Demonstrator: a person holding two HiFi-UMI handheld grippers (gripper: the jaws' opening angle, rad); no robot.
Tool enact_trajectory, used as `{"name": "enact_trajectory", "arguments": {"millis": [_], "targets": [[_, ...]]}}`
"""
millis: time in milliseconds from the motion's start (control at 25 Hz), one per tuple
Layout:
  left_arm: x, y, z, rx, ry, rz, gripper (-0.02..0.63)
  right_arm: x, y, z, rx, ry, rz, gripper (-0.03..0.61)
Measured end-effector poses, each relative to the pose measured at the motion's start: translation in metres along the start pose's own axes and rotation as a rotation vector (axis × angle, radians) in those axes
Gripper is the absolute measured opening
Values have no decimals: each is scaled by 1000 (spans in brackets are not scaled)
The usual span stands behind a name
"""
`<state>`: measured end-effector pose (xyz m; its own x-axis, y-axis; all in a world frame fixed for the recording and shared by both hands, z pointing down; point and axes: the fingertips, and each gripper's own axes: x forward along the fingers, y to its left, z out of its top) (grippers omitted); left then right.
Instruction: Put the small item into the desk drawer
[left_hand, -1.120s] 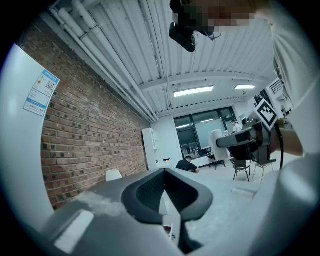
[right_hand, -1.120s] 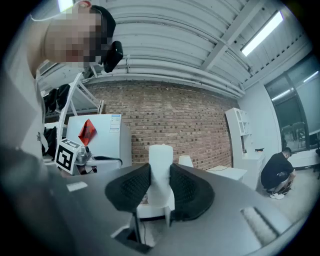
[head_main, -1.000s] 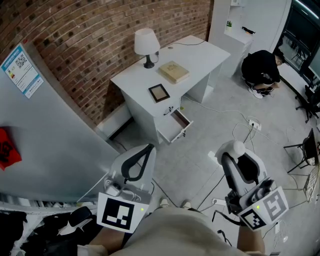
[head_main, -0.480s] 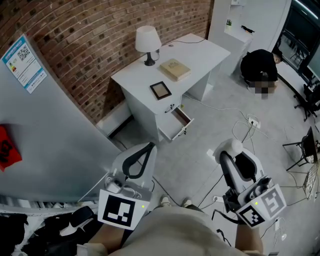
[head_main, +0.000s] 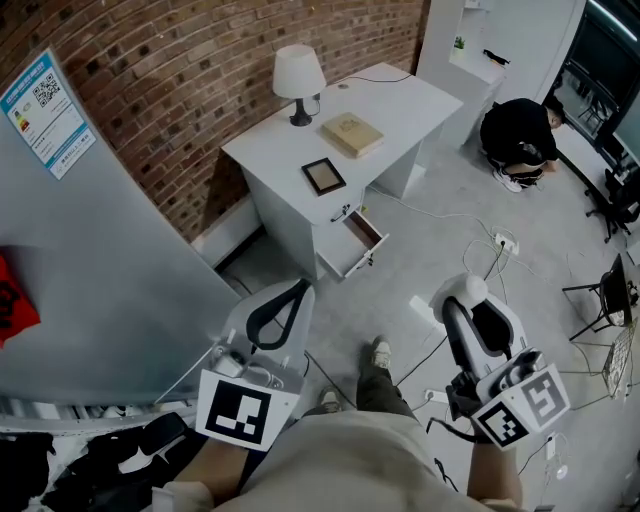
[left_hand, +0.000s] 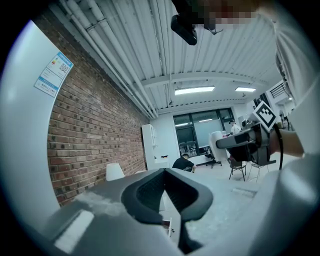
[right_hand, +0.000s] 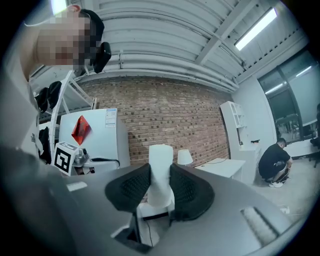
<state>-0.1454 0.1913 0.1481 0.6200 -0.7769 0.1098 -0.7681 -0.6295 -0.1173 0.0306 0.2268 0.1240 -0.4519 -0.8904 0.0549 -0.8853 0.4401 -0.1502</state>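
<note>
The white desk (head_main: 395, 100) stands against the brick wall, and its top drawer (head_main: 352, 243) is pulled open toward me. My right gripper (head_main: 462, 297) is low on the right, well short of the desk, shut on a small white rounded item (head_main: 470, 291). In the right gripper view that white item (right_hand: 160, 167) stands upright between the black pads of the right gripper (right_hand: 161, 184). My left gripper (head_main: 290, 297) is held low on the left, its jaws closed tip to tip with nothing in them. In its own view the left gripper (left_hand: 165, 172) points toward the desk.
On the desk are a white lamp (head_main: 298, 74), a tan book (head_main: 352, 133) and a dark framed tablet (head_main: 323, 176). A person (head_main: 520, 133) crouches at the far right. Cables and a power strip (head_main: 506, 243) lie on the floor. A large grey appliance (head_main: 90, 270) fills the left.
My shoe has stepped forward into view between the grippers. Both grippers have sunk slightly in the picture, and the desk sits a little higher. The right gripper's hold on the item is unchanged.
</note>
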Motion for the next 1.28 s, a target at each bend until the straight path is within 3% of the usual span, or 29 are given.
{"name": "enact_trajectory", "arguments": {"millis": [400, 760, 1280], "targets": [[42, 1, -5, 2, 19, 12, 3, 27, -44, -1, 3, 0, 13, 124], [134, 5, -15, 4, 80, 47, 3, 81, -131, -14, 31, 63, 64, 124], [285, 33, -51, -35, 245, 181, 3, 210, -264, -44, -34, 243, 265, 126]]}}
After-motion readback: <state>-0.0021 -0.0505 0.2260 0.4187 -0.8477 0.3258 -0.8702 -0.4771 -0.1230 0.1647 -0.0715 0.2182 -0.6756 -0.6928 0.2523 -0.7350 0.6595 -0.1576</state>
